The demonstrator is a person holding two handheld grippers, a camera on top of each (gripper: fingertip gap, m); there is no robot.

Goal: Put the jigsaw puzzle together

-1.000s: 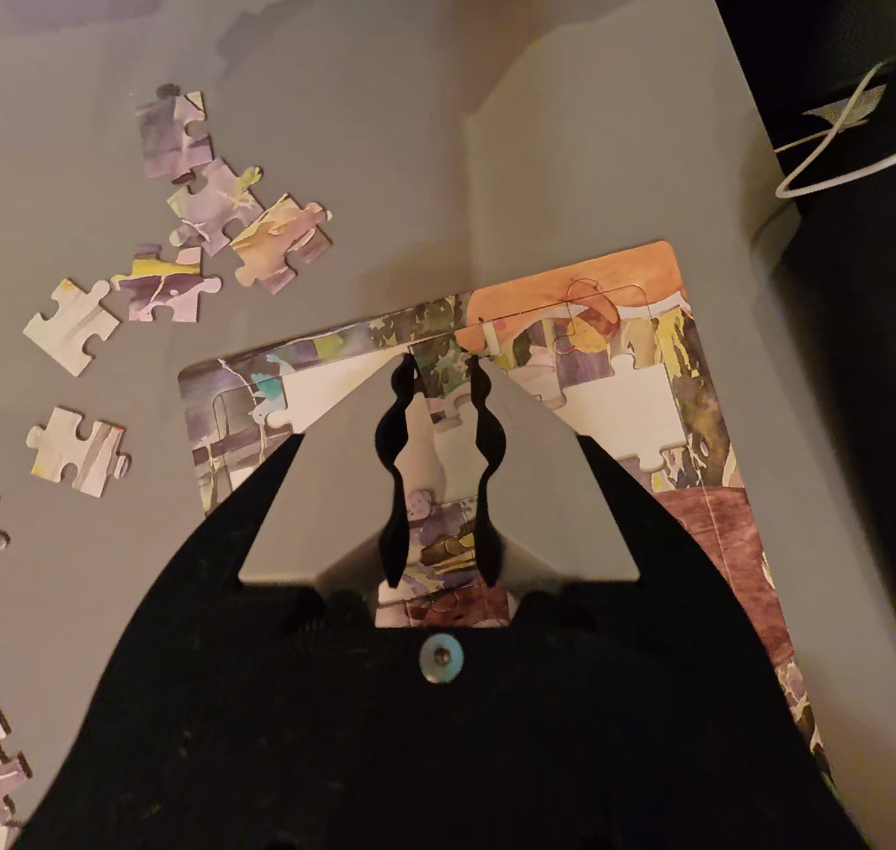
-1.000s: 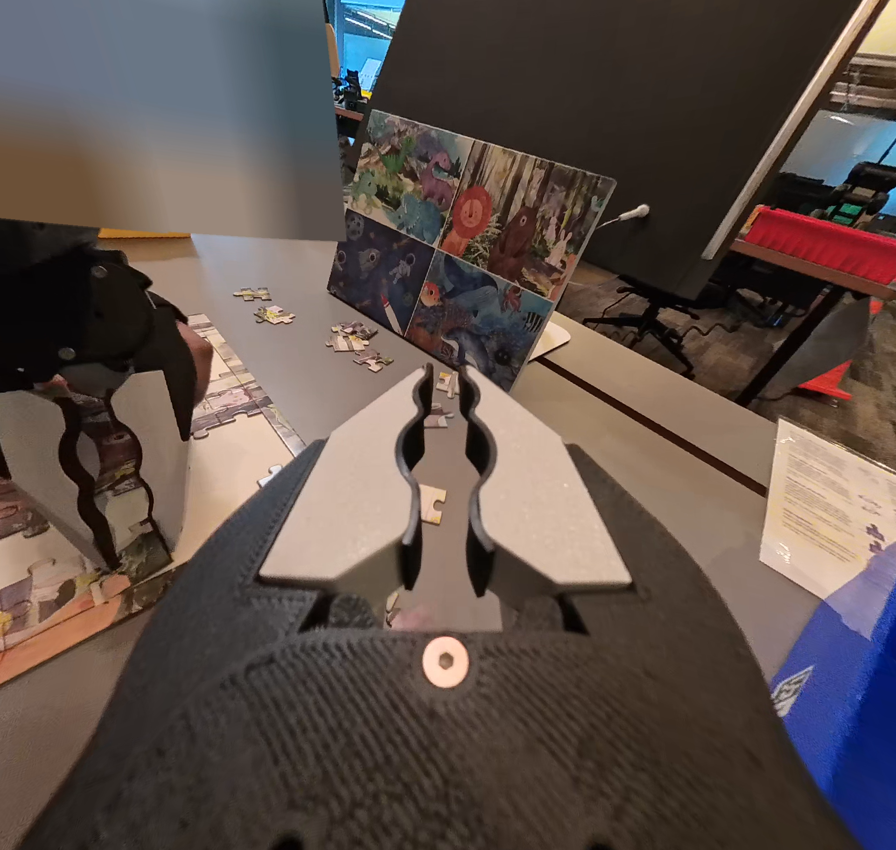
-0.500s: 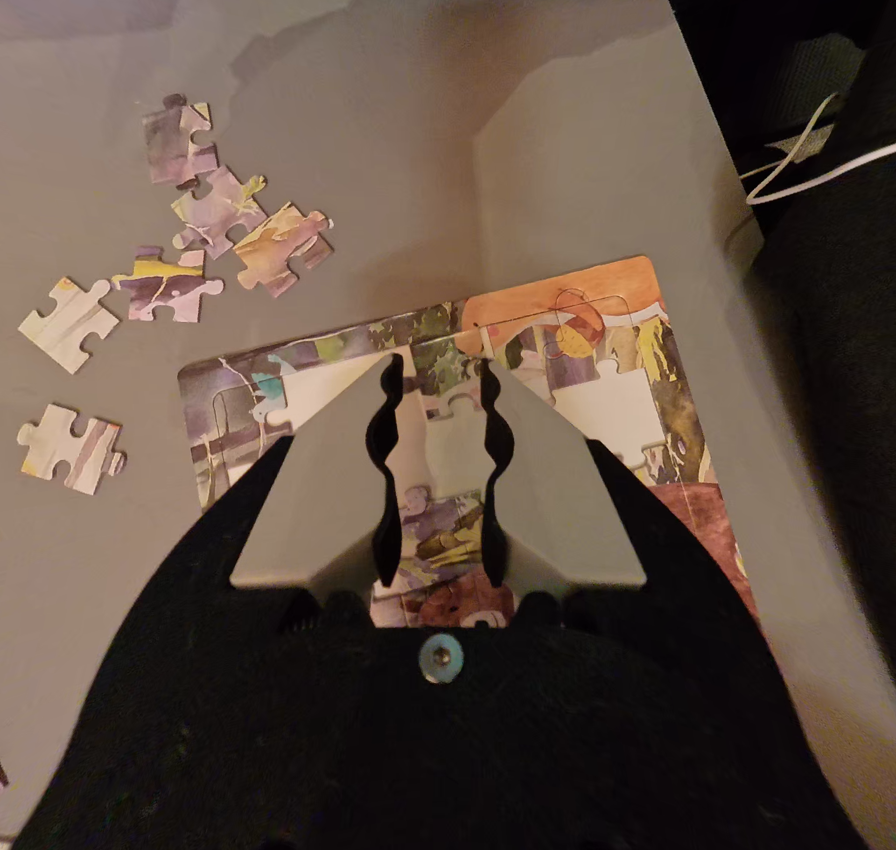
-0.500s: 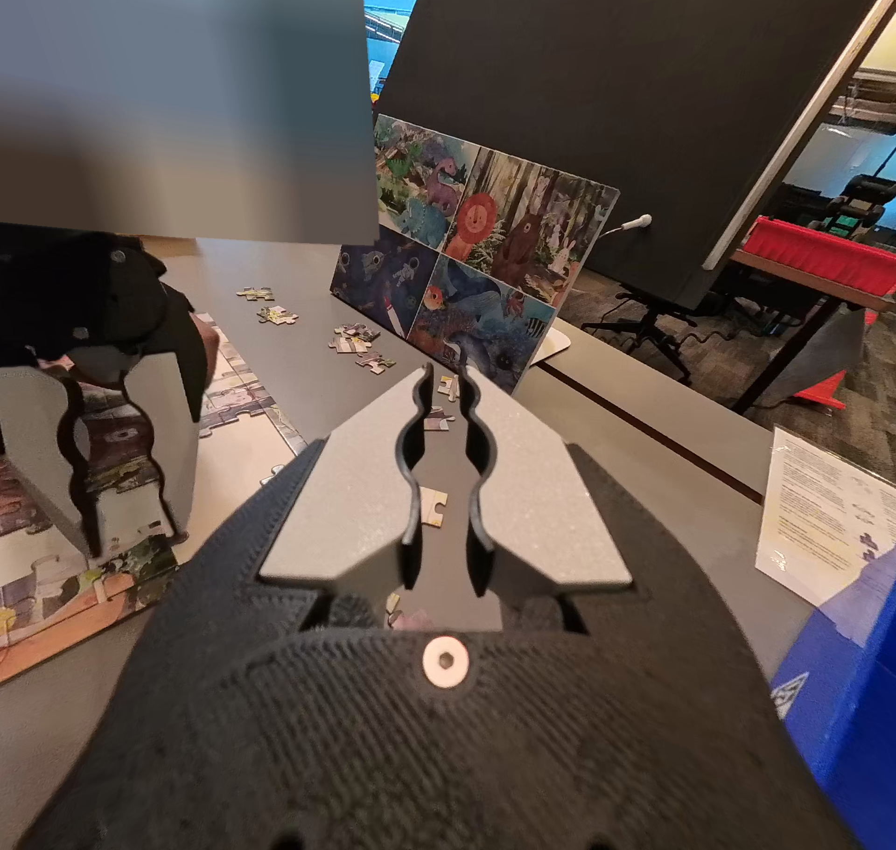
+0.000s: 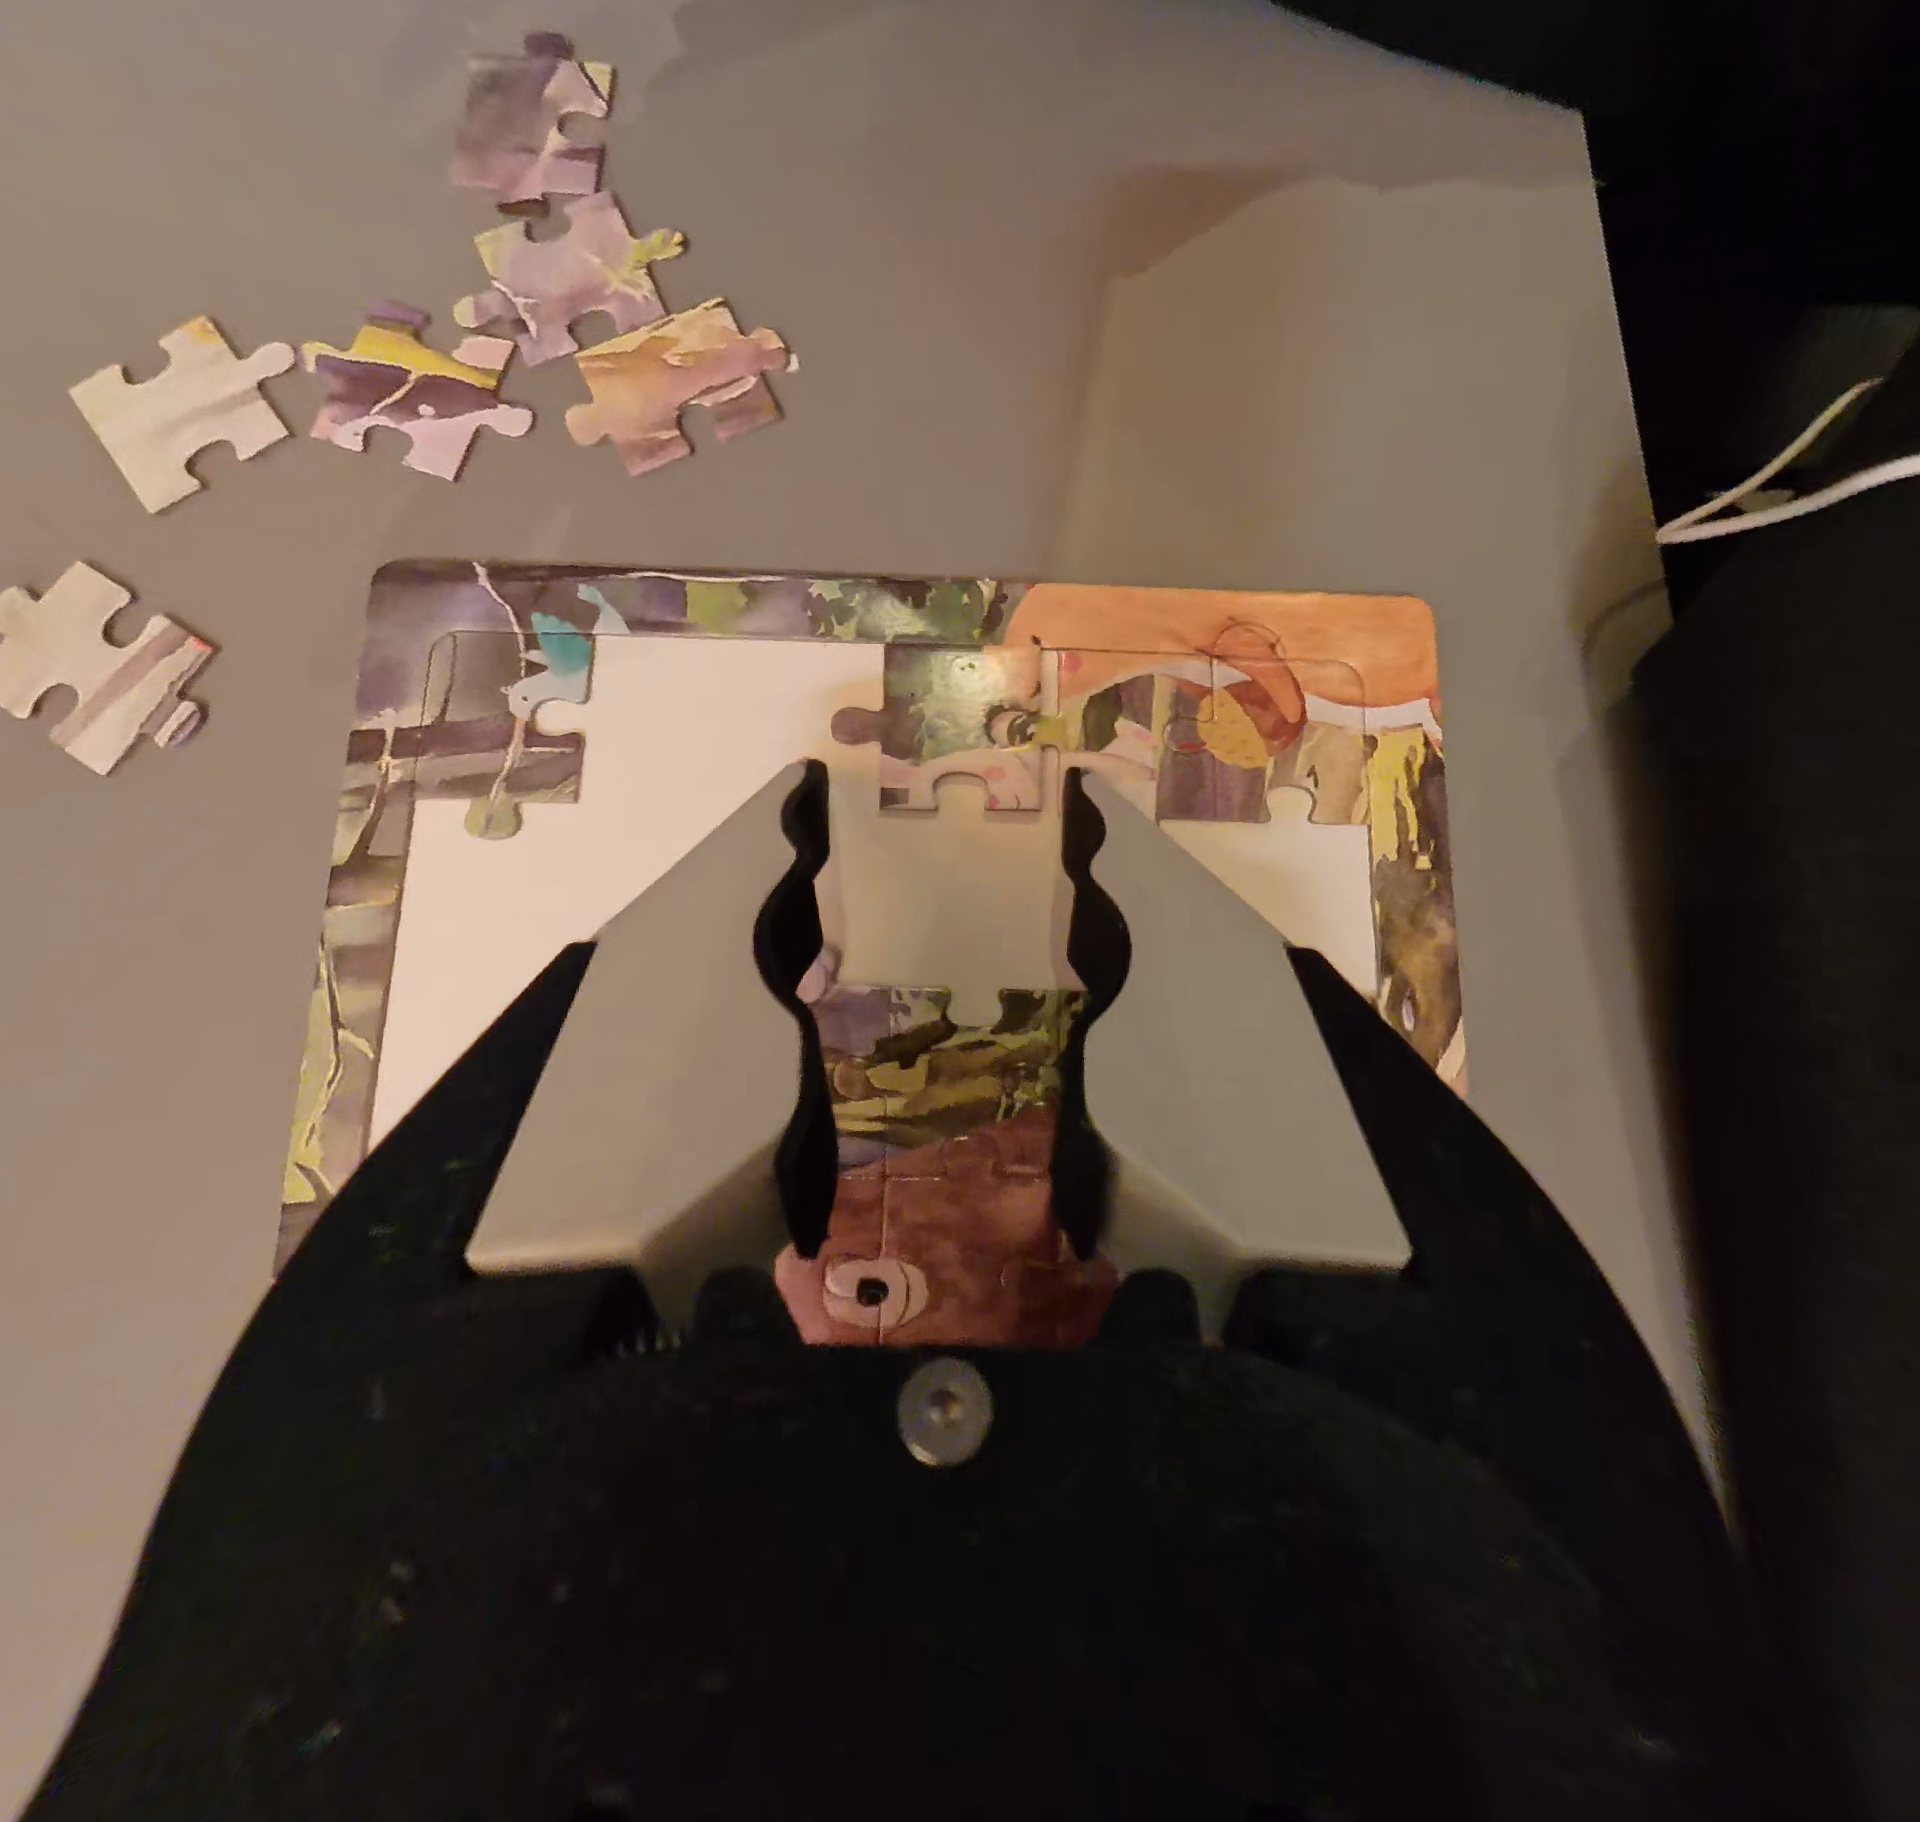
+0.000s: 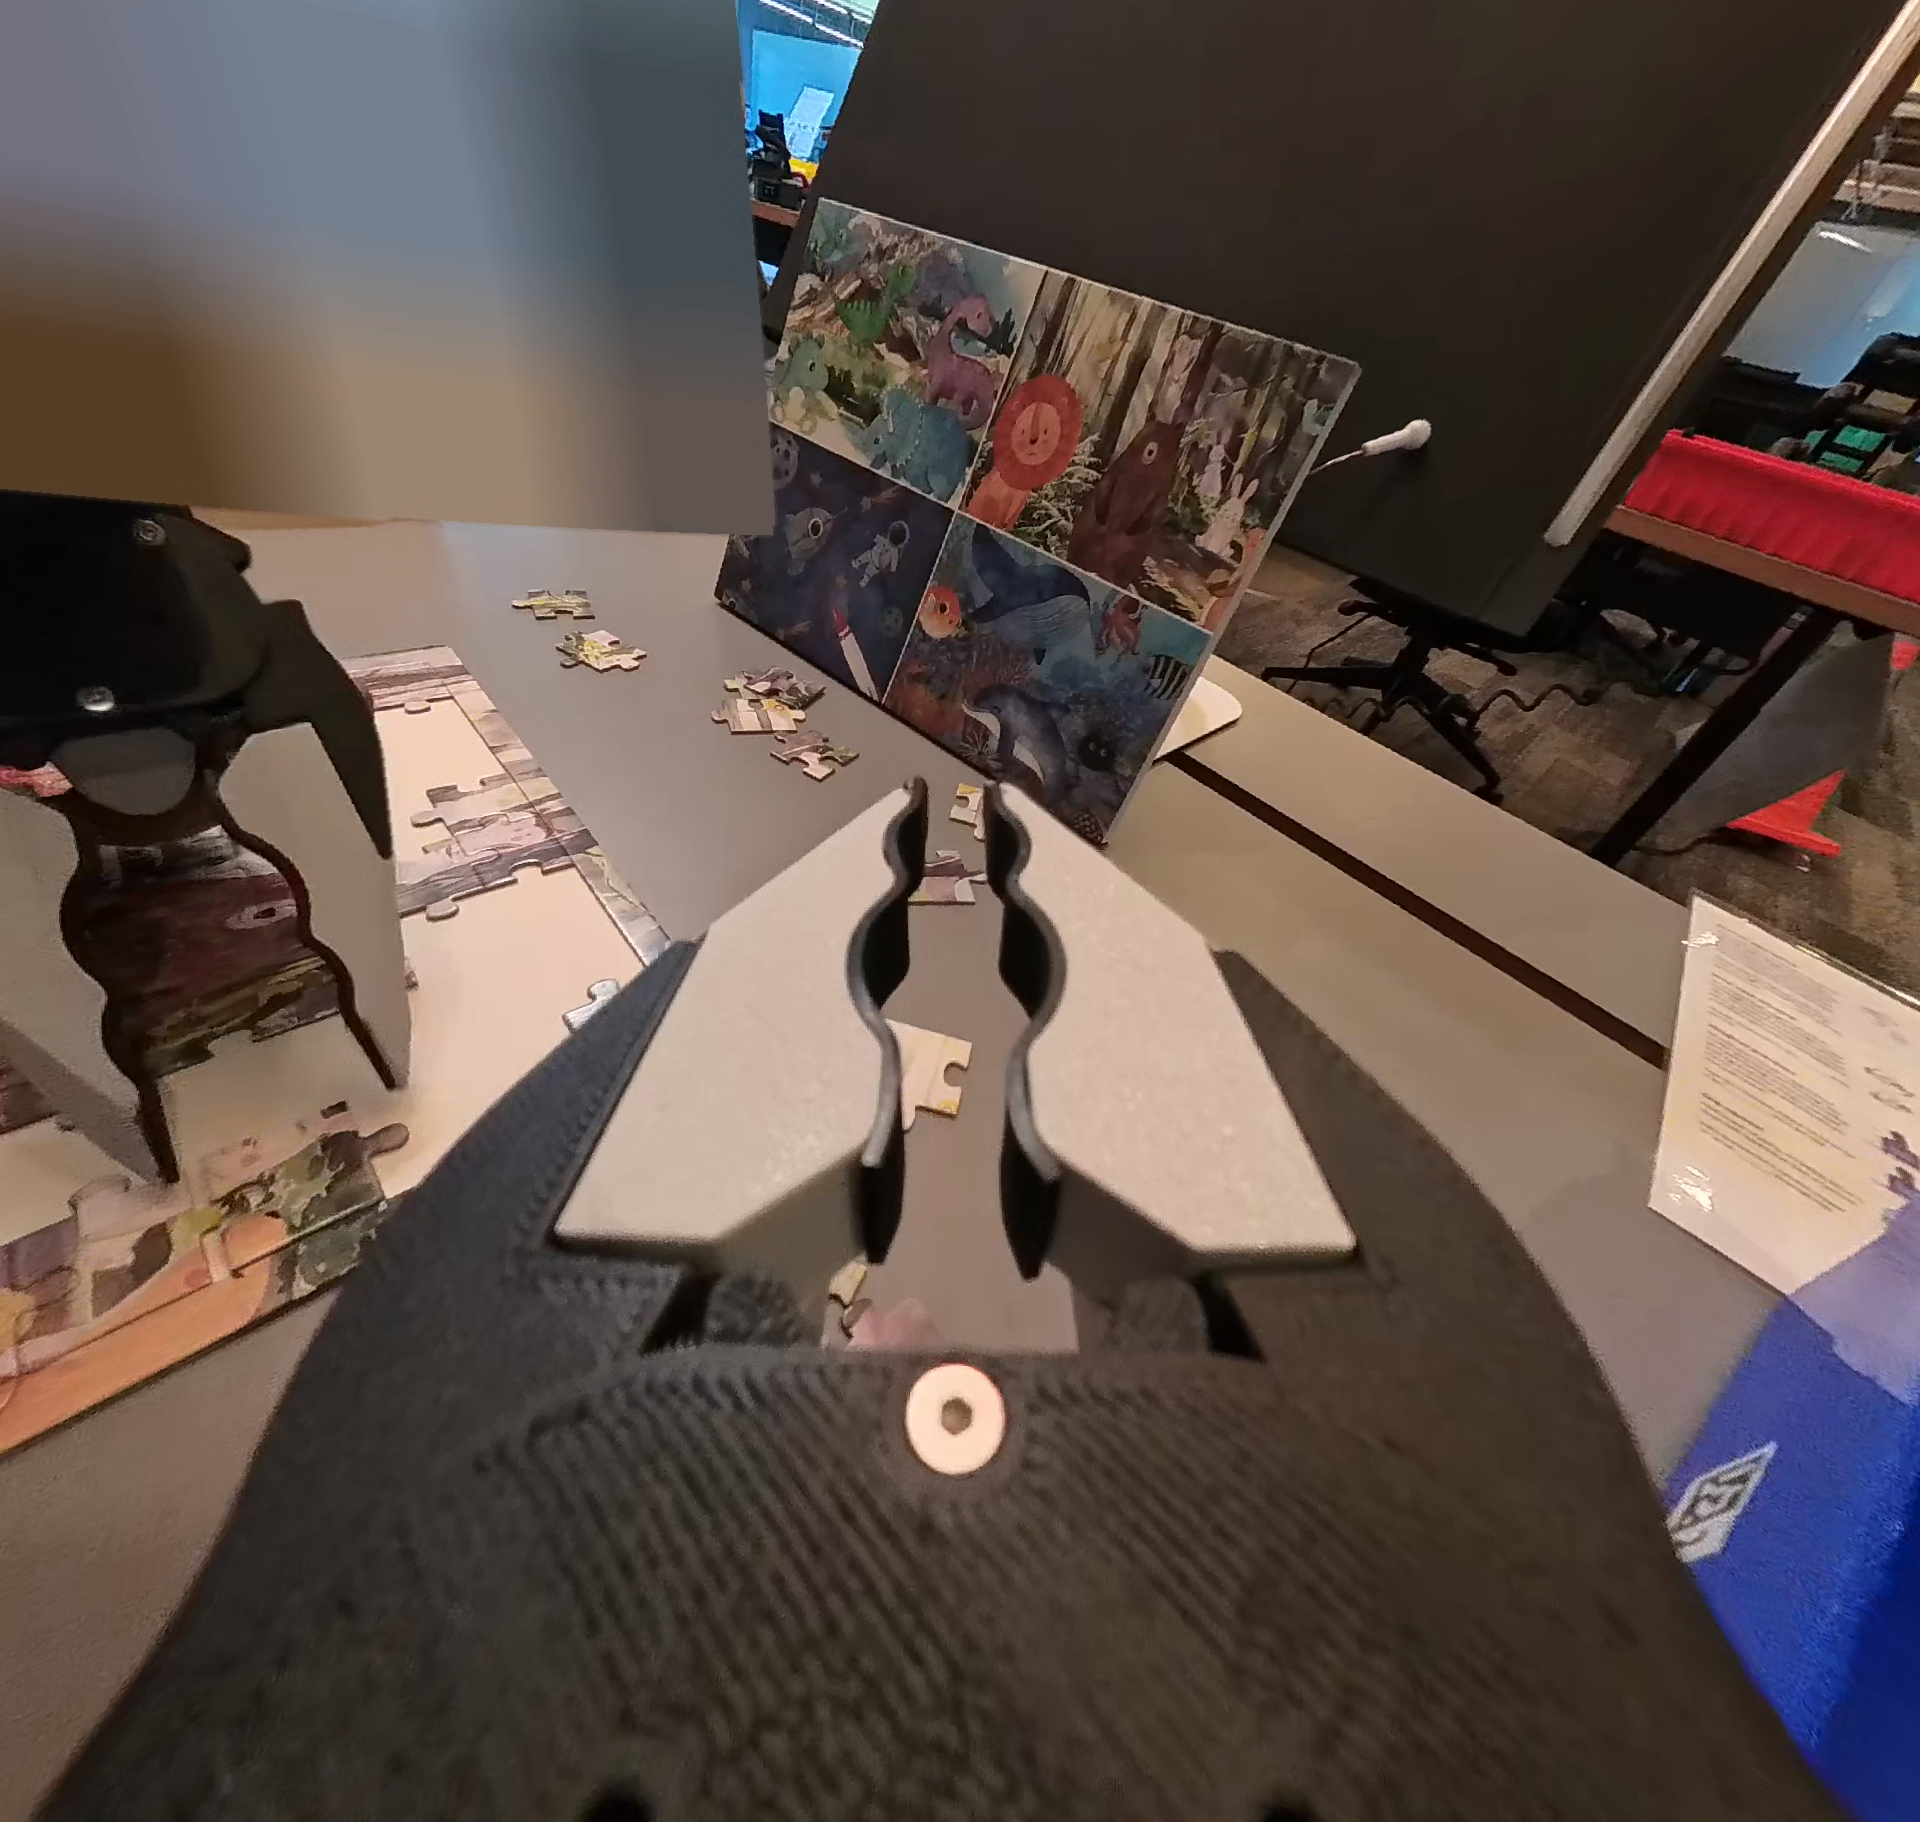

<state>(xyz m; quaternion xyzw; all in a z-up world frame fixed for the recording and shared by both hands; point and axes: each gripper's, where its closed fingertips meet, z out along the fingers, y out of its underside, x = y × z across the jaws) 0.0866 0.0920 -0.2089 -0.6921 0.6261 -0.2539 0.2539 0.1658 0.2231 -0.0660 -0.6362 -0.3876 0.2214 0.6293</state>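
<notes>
The puzzle board (image 5: 665, 598) lies on the grey table with a printed frame and a white bed partly filled along the top right and bottom. My left gripper (image 5: 940, 785) is open and empty above it, tips just short of a dark green piece (image 5: 956, 723) that lies in the top row. Several loose pieces (image 5: 566, 281) lie off the board's upper left. My right gripper (image 6: 953, 796) hovers over the table with its jaws a little apart and nothing between them; a pale loose piece (image 6: 930, 1071) lies below it. The left gripper (image 6: 275, 1123) also shows there, over the board (image 6: 540, 941).
A picture panel (image 6: 1039, 577) of four animal scenes stands propped on the table beyond the right gripper, with loose pieces (image 6: 779, 712) before it. A printed sheet (image 6: 1808, 1076) and a blue box (image 6: 1818, 1460) are at the right. The table edge (image 5: 1621, 525) is right of the board. The gap from one gripper's tips to the other's is roughly 20 cm. From either gripper's tips it is about 15 cm to the pale loose piece (image 6: 930, 1071).
My left gripper has opened wider and drawn back from the dark green piece, which now lies in the board's top row. The right gripper has hardly moved.
</notes>
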